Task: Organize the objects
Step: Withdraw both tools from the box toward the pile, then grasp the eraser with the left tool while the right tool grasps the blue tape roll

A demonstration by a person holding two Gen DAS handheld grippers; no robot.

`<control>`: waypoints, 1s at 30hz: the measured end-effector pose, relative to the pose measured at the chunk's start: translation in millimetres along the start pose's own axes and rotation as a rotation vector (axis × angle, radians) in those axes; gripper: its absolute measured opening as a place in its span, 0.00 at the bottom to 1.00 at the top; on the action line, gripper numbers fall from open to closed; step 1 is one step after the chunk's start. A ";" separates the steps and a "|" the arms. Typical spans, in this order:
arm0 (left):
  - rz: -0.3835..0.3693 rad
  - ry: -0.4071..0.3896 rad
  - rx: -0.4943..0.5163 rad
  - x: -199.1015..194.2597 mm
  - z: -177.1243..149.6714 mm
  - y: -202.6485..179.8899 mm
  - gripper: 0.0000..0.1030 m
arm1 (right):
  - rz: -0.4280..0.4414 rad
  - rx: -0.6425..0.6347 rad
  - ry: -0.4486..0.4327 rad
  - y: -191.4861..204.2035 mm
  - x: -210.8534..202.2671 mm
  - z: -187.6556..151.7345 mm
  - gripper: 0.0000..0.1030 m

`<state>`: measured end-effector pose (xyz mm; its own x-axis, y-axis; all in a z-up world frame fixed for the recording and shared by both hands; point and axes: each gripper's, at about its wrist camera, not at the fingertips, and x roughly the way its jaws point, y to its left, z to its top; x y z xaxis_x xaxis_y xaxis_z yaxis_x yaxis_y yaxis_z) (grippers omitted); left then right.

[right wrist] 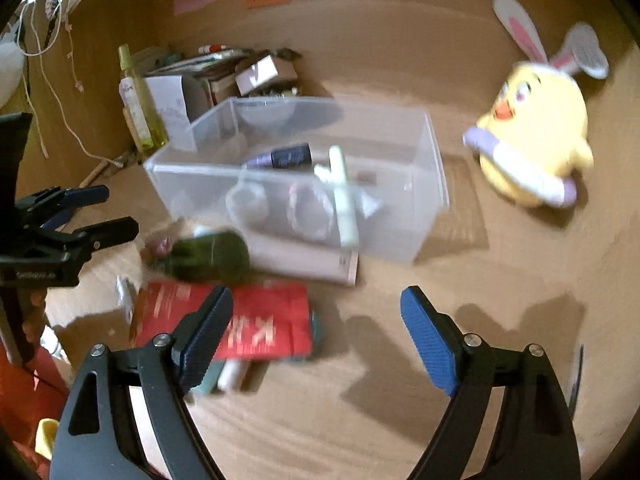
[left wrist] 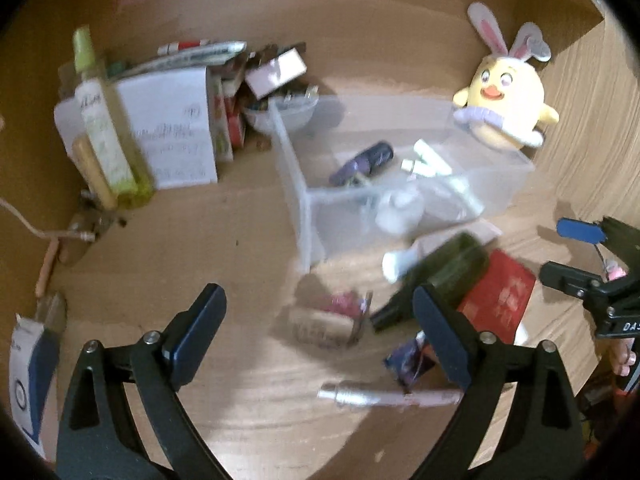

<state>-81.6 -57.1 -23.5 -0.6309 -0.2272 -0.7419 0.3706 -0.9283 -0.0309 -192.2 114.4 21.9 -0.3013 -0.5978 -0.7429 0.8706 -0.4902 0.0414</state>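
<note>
- Grippers first: the left gripper (left wrist: 320, 312) has its fingers spread wide with nothing between them, hanging over the near part of the wooden desk (left wrist: 248, 420).
- The right gripper (right wrist: 316, 312) is likewise wide open and empty, its blue pads apart above bare wood; in the left wrist view it shows at the desk's right edge (left wrist: 580, 252), also open.
- A clear plastic bin (right wrist: 424, 216) sits near the middle of the desk, holding a dark purple tube (right wrist: 286, 156), a pale green tube (right wrist: 344, 200) and some blurred clear pieces.
- A dark green bottle (left wrist: 440, 272) lies on its side just in front of the bin's near wall, its neck pointing toward the desk's near edge.
- A red packet (right wrist: 260, 320) lies flat beside the bottle, partly under the right gripper's left finger in that view.
- A small purple wrapper (left wrist: 408, 360) and a pinkish pen-like tube (left wrist: 384, 396) lie near the front edge, close to the left gripper's right finger.
- A yellow chick toy with rabbit ears (right wrist: 536, 136) rests toward the far right corner, just beside the bin.
- A tall yellow-green spray bottle (left wrist: 104, 120) stands at the far left, next to a white box (left wrist: 176, 128) and a heap of small packages (left wrist: 272, 72).
- Both views are blurred, so finer labels cannot be read.
</note>
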 end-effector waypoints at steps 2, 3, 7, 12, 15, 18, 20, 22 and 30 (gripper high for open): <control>-0.001 0.019 -0.006 3.6 -7.0 2.7 0.93 | -0.015 0.000 0.006 0.5 -0.4 -11.3 0.81; -0.003 0.029 -0.011 5.9 -11.1 4.6 0.93 | -0.024 -0.003 0.010 1.1 0.2 -17.0 0.81; -0.028 0.075 -0.027 14.1 -21.6 7.7 0.93 | -0.027 -0.005 0.048 -0.7 7.4 -30.8 0.81; -0.011 0.091 -0.015 19.6 -24.2 6.4 0.93 | -0.037 0.027 0.094 -12.9 19.9 -37.8 0.79; -0.016 0.083 -0.021 21.3 -19.7 7.7 0.90 | -0.017 0.048 0.105 -17.3 24.4 -36.3 0.77; -0.016 0.080 -0.016 24.1 -14.3 7.2 0.75 | 0.000 0.032 0.106 -14.6 27.5 -31.3 0.73; -0.016 0.079 -0.017 27.4 -12.2 7.7 0.73 | 0.014 0.019 0.109 -11.6 30.2 -28.0 0.71; -0.015 0.077 -0.024 29.6 -10.9 9.3 0.65 | 0.018 0.007 0.108 -8.8 32.6 -25.1 0.66; -0.043 0.091 -0.023 31.2 -12.1 9.7 0.41 | 0.004 -0.051 0.109 -0.8 41.7 -15.3 0.39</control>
<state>-89.5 -69.6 -55.1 -0.5825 -0.1581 -0.7973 0.3607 -0.9293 -0.0792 -199.5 99.5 -19.3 -0.2562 -0.5255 -0.8113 0.8912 -0.4535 0.0124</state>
